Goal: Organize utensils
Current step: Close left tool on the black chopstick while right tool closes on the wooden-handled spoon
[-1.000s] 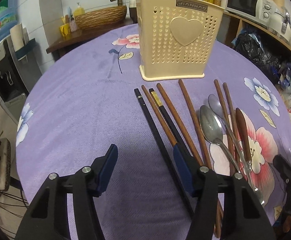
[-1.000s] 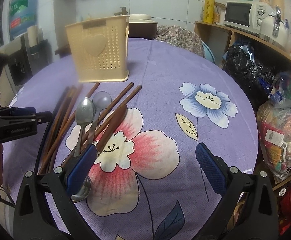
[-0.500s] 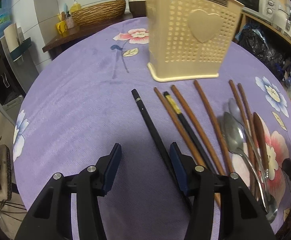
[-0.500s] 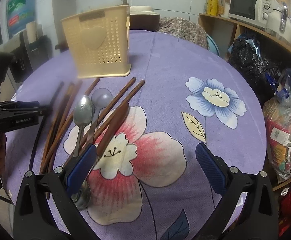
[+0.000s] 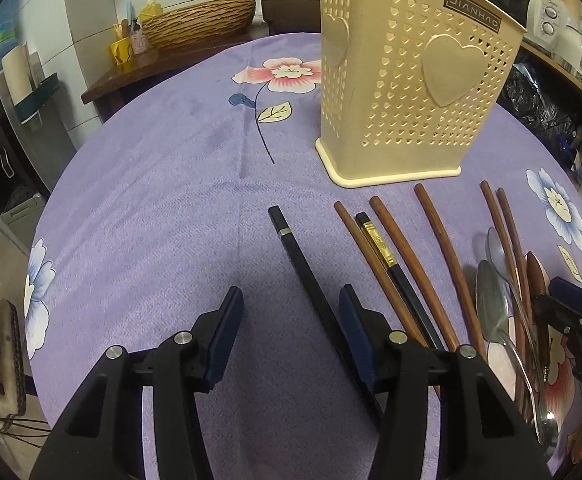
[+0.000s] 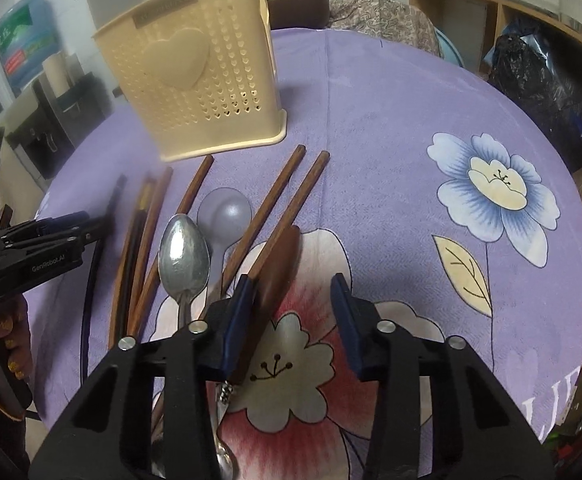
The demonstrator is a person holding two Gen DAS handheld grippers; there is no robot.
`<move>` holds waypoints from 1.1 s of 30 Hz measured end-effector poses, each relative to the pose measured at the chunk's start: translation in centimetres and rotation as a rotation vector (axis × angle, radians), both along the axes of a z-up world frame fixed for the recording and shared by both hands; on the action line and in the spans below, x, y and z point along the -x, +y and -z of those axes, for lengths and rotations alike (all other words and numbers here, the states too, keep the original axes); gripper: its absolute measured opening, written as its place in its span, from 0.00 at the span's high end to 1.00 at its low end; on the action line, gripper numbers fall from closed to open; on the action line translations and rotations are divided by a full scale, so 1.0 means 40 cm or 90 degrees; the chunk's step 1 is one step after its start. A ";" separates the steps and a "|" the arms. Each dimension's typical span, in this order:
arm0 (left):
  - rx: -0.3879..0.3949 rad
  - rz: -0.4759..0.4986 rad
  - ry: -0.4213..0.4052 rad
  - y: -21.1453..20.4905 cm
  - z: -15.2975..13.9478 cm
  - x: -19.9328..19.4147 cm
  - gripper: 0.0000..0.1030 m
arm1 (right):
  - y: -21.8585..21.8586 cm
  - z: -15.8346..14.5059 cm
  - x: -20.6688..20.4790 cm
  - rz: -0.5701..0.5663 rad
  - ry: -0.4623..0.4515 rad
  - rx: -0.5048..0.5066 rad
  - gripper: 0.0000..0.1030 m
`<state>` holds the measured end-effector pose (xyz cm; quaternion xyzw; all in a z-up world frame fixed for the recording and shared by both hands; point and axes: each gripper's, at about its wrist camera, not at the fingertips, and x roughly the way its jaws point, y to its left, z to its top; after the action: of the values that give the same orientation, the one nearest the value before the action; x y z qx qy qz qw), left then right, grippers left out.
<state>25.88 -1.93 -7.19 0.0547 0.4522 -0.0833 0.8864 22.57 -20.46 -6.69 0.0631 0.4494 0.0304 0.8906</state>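
A cream perforated holder [image 5: 411, 80] [image 6: 195, 80] stands upright on the purple cloth. In front of it lie several brown chopsticks [image 5: 439, 240] [image 6: 279, 192], two black chopsticks [image 5: 307, 276], a metal spoon [image 6: 183, 256] [image 5: 495, 312], a pale plastic spoon [image 6: 225, 212] and a dark wooden spoon [image 6: 279, 272]. My left gripper [image 5: 291, 320] is open, low over the cloth. The leftmost black chopstick passes between its fingers, close to the right one. My right gripper [image 6: 293, 316] is open, with the wooden spoon just inside its left finger [image 6: 239, 320].
The round table's cloth [image 5: 151, 200] drops off at left and right. A wicker basket [image 5: 199, 20] and a water dispenser [image 5: 7, 152] stand behind on the left. Shelves with bags [image 6: 539, 80] line the right. A hand [image 6: 3, 344] holds the left gripper [image 6: 51, 240].
Both grippers have moved forward toward the holder. The left now straddles the black chopstick. The right gripper's jaws have narrowed a lot and shifted left beside the wooden spoon.
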 end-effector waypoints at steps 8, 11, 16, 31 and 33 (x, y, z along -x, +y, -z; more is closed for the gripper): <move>-0.004 -0.005 0.005 -0.008 -0.001 -0.051 0.62 | 0.024 -0.007 -0.031 -0.009 0.009 -0.004 0.79; -0.010 -0.002 0.003 -0.017 -0.001 -0.066 0.73 | 0.025 -0.006 -0.030 -0.014 0.004 0.001 0.80; -0.015 0.006 0.003 -0.029 0.000 -0.083 0.86 | -0.008 -0.003 -0.026 -0.011 0.001 -0.029 0.81; 0.109 0.007 -0.098 0.045 -0.156 0.012 0.91 | -0.145 -0.128 0.063 -0.018 -0.092 -0.117 0.85; 0.126 0.012 -0.122 0.058 -0.192 0.039 0.91 | -0.158 -0.162 0.081 -0.023 -0.114 -0.112 0.85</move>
<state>24.33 0.41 0.48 -0.0215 0.3544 -0.1301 0.9258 19.32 -26.77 -0.20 0.1299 0.3646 0.0913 0.9175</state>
